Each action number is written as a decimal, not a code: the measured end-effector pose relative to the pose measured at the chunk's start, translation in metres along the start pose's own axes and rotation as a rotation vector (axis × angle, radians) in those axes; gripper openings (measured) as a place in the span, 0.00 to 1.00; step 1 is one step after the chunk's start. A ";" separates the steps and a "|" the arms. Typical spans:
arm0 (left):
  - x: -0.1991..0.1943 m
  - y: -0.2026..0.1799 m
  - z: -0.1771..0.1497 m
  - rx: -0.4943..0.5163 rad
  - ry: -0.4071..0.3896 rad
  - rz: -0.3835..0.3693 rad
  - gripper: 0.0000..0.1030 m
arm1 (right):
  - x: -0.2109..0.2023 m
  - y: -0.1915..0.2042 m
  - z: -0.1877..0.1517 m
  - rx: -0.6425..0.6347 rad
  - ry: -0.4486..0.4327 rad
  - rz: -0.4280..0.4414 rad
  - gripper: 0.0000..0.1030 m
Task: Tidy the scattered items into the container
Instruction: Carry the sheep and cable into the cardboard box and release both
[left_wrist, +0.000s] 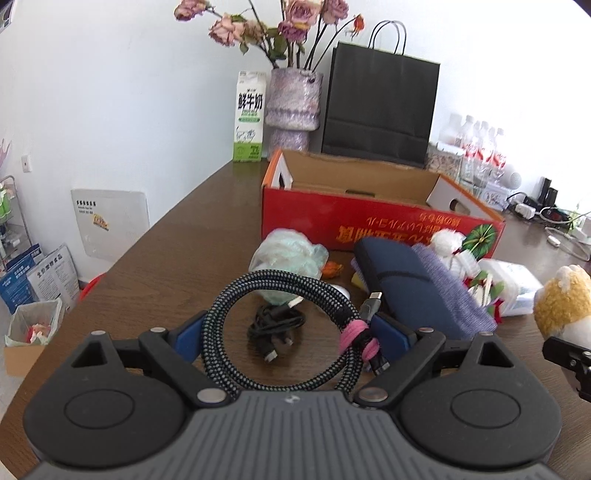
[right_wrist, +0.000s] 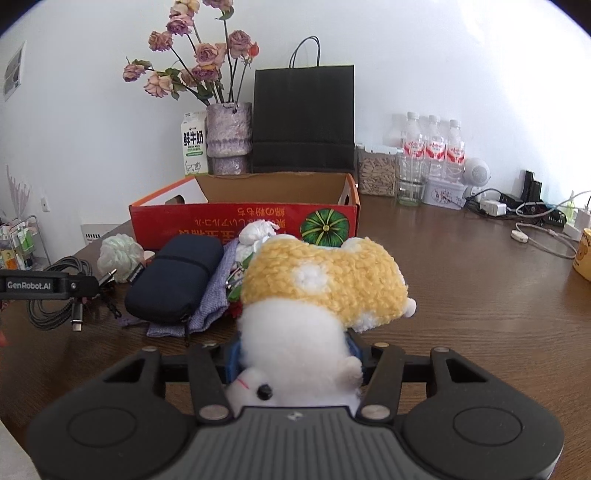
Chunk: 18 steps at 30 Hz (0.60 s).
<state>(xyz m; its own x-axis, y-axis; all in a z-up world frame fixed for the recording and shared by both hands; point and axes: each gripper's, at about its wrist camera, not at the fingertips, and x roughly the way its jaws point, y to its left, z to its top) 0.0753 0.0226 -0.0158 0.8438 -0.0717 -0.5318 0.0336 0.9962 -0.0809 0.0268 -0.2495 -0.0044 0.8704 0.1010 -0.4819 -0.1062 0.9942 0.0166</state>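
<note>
My left gripper (left_wrist: 291, 332) is shut on a coiled black-and-white braided cable (left_wrist: 229, 295) bound with a pink tie, and the coil hangs above the brown table between the blue pads. My right gripper (right_wrist: 295, 354) is shut on a yellow-and-white plush toy (right_wrist: 325, 280), lifted off the table. The open red cardboard box (left_wrist: 369, 221) (right_wrist: 229, 221) stands just behind. In front of it lie a navy pouch (left_wrist: 399, 280) (right_wrist: 173, 277), a purple cloth (left_wrist: 454, 291), a pale green bag bundle (left_wrist: 284, 251), a small black cable (left_wrist: 275, 325) and a white soft toy (left_wrist: 450, 243).
Behind the box stand a black paper bag (right_wrist: 303, 118), a vase of dried roses (right_wrist: 227, 140), a milk carton (right_wrist: 194, 144), water bottles (right_wrist: 432, 147) and a jar. Chargers and cords (right_wrist: 517, 210) lie at the right, by a yellow mug (right_wrist: 583, 254). The table edge runs along the left.
</note>
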 end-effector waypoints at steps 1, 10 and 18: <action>-0.002 -0.001 0.003 0.003 -0.010 -0.006 0.90 | 0.000 0.000 0.003 -0.005 -0.010 0.000 0.50; 0.006 -0.018 0.060 0.007 -0.124 -0.066 0.90 | 0.012 0.008 0.061 -0.042 -0.179 0.025 0.50; 0.053 -0.033 0.117 -0.048 -0.177 -0.082 0.91 | 0.071 0.020 0.131 -0.019 -0.268 0.062 0.50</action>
<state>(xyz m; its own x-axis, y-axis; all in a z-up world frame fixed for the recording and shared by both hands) 0.1817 -0.0082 0.0570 0.9206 -0.1378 -0.3654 0.0836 0.9835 -0.1603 0.1499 -0.2172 0.0764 0.9579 0.1702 -0.2313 -0.1701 0.9852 0.0206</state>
